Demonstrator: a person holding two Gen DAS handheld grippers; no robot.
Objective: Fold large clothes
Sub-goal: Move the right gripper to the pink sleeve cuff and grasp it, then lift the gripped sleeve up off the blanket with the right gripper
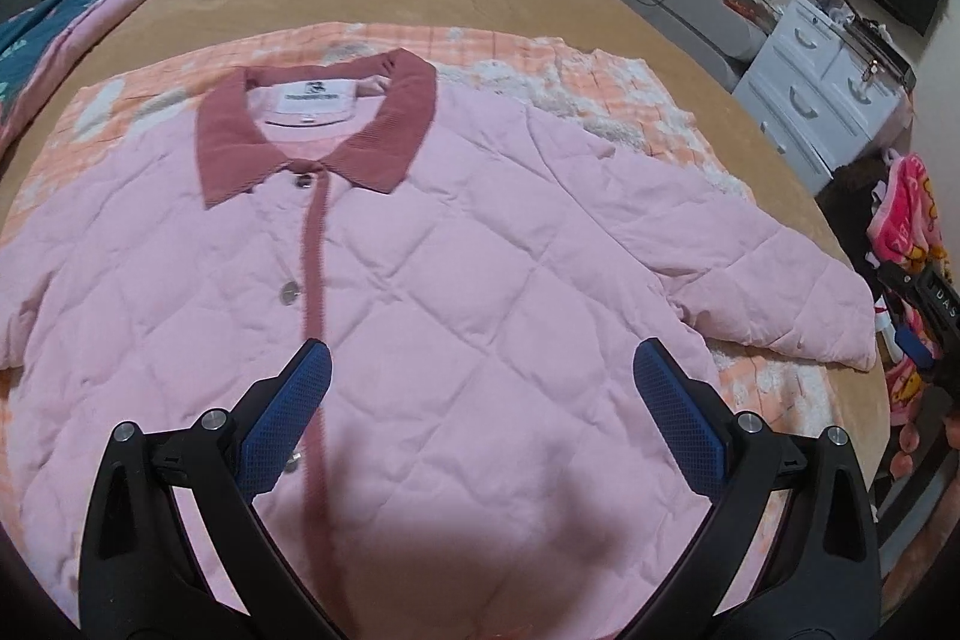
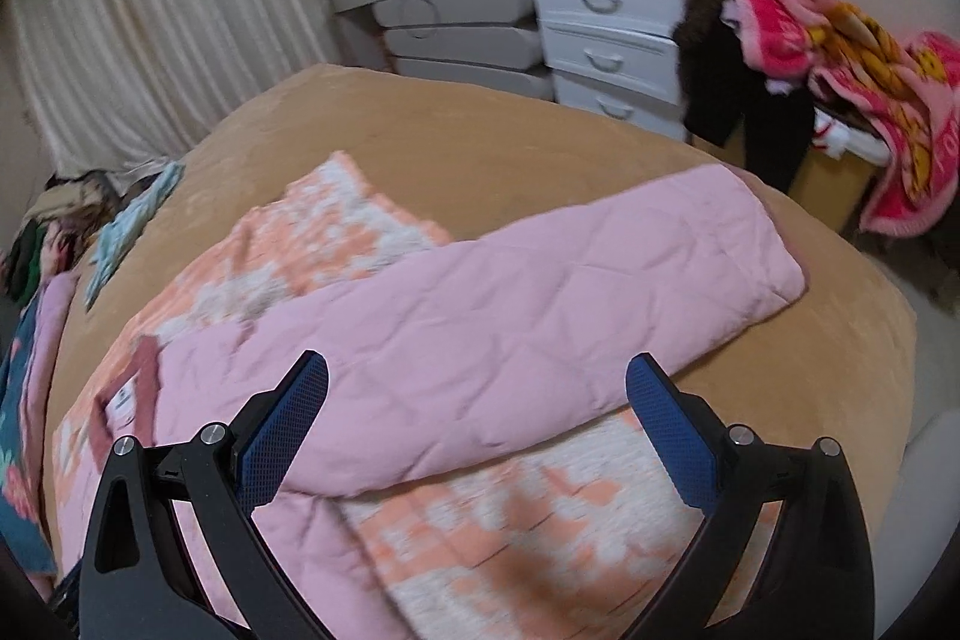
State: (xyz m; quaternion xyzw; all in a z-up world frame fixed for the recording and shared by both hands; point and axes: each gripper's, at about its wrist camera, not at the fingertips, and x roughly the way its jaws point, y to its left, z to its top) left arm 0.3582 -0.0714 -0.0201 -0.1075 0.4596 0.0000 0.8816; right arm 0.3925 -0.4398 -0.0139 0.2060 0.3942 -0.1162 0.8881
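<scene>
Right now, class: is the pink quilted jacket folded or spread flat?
Spread flat: the pink quilted jacket lies front up, buttoned, its sleeve stretched sideways.

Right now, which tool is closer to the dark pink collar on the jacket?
Left. The left tool hangs over the jacket's front, with the collar straight ahead. The right tool is over the sleeve, with the collar off to its left.
</scene>
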